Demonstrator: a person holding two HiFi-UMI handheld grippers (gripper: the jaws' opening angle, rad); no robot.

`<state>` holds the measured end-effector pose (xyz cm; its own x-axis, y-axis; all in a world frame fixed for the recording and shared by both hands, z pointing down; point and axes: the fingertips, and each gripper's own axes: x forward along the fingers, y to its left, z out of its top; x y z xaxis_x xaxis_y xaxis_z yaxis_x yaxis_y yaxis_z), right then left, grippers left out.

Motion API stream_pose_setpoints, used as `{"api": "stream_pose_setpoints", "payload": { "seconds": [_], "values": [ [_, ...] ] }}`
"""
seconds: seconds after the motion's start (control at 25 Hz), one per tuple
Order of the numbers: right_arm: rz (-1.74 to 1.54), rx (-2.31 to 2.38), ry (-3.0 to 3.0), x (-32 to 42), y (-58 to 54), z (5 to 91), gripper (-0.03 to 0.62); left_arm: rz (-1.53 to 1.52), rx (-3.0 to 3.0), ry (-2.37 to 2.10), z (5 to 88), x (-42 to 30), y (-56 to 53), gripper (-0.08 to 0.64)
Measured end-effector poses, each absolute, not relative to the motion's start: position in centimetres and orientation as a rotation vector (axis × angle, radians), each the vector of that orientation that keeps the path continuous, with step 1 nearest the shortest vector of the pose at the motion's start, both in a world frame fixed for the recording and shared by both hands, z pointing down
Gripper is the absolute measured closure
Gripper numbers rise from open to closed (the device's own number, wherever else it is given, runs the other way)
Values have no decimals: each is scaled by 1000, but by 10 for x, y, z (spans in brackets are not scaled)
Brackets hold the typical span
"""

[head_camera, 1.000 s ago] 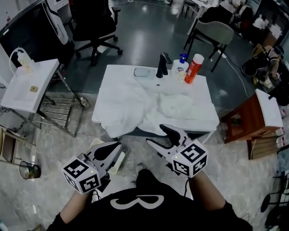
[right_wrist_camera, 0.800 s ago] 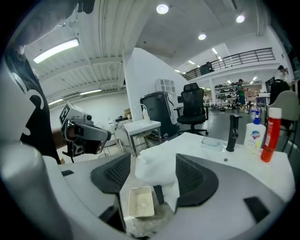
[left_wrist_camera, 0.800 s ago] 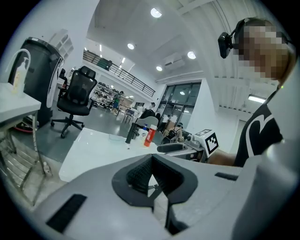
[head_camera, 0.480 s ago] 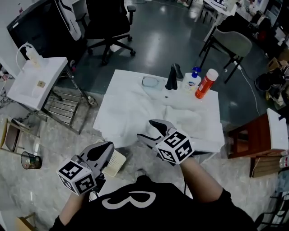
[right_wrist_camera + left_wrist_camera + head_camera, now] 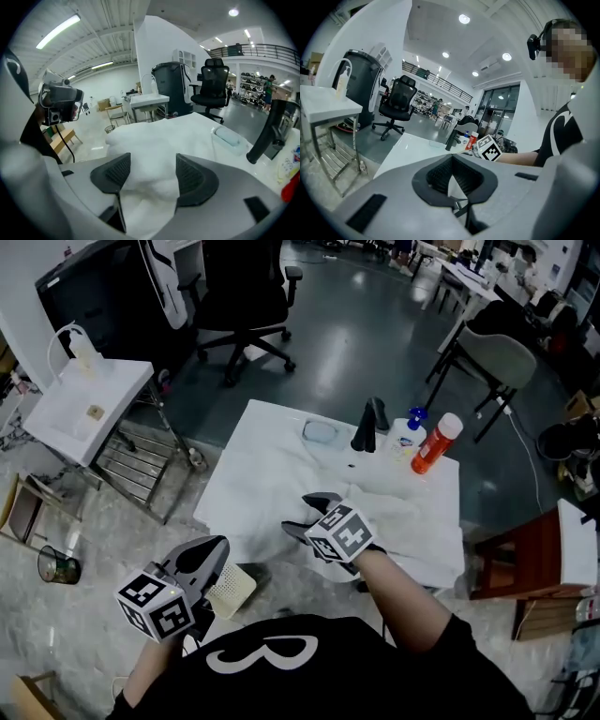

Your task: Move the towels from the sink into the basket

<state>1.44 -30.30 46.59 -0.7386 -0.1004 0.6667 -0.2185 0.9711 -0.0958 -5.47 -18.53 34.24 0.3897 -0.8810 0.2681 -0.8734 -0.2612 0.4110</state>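
**A:** What were the jaws doing at that moment?

**B:** The right gripper (image 5: 152, 171) had its jaws spread fairly wide. A mound of white towel (image 5: 154, 140) bulged up between the pads. I saw no pad pressing into the cloth, so I judged it was poised around the towel, not gripping it.

**A:** And the other one?

**B:** The left gripper (image 5: 454, 176) had its jaws brought together, with nothing between them. In the head view it hung low on the person's left, off the sink and above the floor.

**A:** Where were the towels, then?

**B:** All on the sink (image 5: 448, 488). The large towel was spread over the left part of the top and drooped over the front edge, directly under the right gripper. A second, crumpled towel (image 5: 408, 507) lay further right, in front of the black faucet (image 5: 367, 426) and the orange bottle (image 5: 436, 443).

**A:** Was the basket in sight?

**B:** A white perforated container (image 5: 234, 589) stood on the floor just beside the left gripper, which partly hid it. I took that for the basket. No cloth showed in the part I could see.

**A:** So how far along was the job?

**B:** By my reading, at the very start. No towel had reached the basket, and both had yet to be lifted. The first pinch on the large towel looked like the step in hand, with the carry down to the floor to follow.
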Motion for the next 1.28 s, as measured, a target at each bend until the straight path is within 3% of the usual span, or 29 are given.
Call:
{"api": "stream_pose_setpoints", "payload": {
  "seconds": [0.56,0.88,1.28],
  "values": [
    [376,83,-2335,-3,-309,511,314,-21,2092,-1556,366,-77,-204,555],
    [397,51,-2344,0,-308,507,473,-26,2085,-1563,370,-82,-196,555],
    [420,144,-2471,-1,-299,440,491,-29,2070,-1587,356,-103,-162,555]
  ]
}}
